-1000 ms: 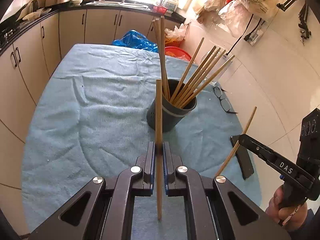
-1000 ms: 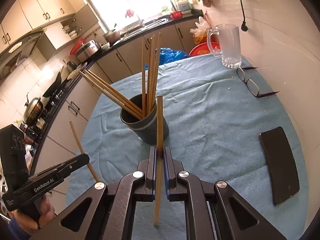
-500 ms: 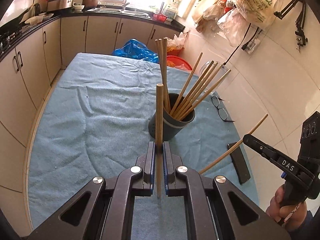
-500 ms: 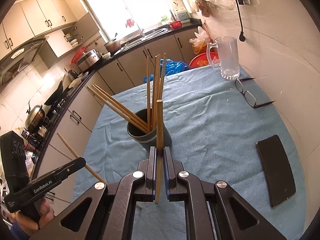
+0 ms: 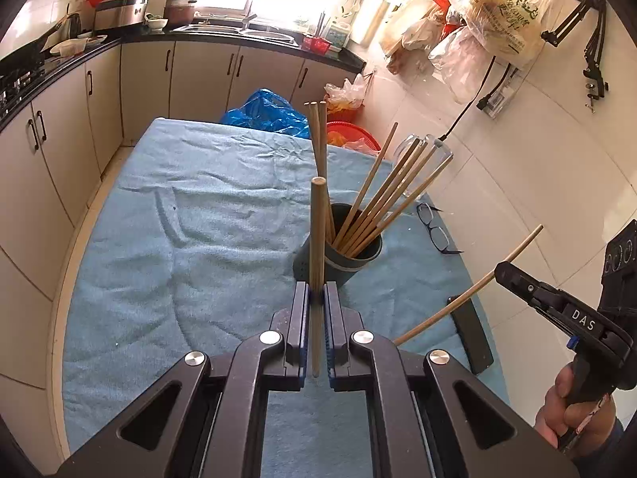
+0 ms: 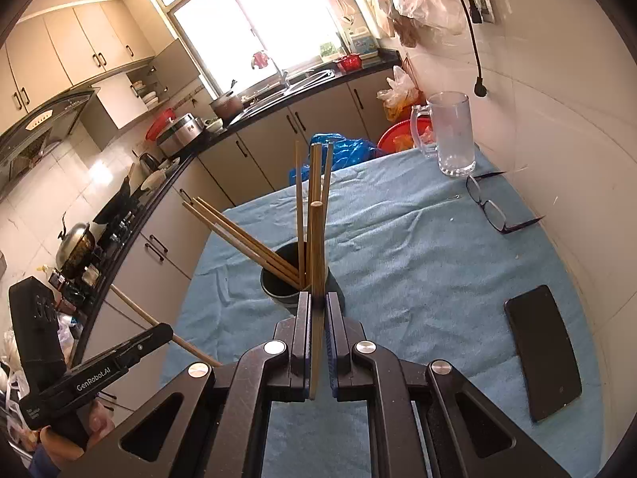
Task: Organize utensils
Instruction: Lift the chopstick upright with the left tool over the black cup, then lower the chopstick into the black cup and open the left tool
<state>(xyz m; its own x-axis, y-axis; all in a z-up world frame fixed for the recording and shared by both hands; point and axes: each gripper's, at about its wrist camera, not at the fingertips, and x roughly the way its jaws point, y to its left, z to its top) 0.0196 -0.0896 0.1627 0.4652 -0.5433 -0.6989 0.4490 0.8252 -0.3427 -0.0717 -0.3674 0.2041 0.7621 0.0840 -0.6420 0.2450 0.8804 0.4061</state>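
- the left gripper (image 5: 317,298) is clamped on a single wooden chopstick (image 5: 317,263), which stands upright between its blue-lined jaws, blunt round end up, its lower end showing below the jaws.
- the right gripper (image 6: 317,302) pinches a second wooden chopstick (image 6: 316,279) the same way, upright and centred in its view.
- both sticks are plain, pale brown and unmarked, with a smooth round cross-section.
- the dark grey chopstick holder (image 5: 342,255) stands on the blue towel (image 5: 199,239) that covers the table, at about 12 o'clock just beyond the left gripper's tips; in the right wrist view the holder (image 6: 278,285) lies at 11 o'clock just past the tips.
- a bundle of chopsticks (image 5: 382,199) already stands in the holder: a few lean toward 1 to 2 o'clock in the left wrist view, and a few stand nearly upright.
- writing: the right gripper's body, seen at 4 o'clock in the left wrist view, reads "das" (image 5: 583,316); the left gripper's body, seen at 8 o'clock in the right wrist view, reads "genrobot.ai" (image 6: 93,380).
- a plastic bag (image 5: 505,4) hanging on the wall at 1 o'clock carries printed text too small to read.
- on the towel in the right wrist view: a glass mug (image 6: 452,133) at 1 o'clock, eyeglasses (image 6: 491,209) at 2 o'clock, and a black phone (image 6: 543,350) at 4 o'clock.
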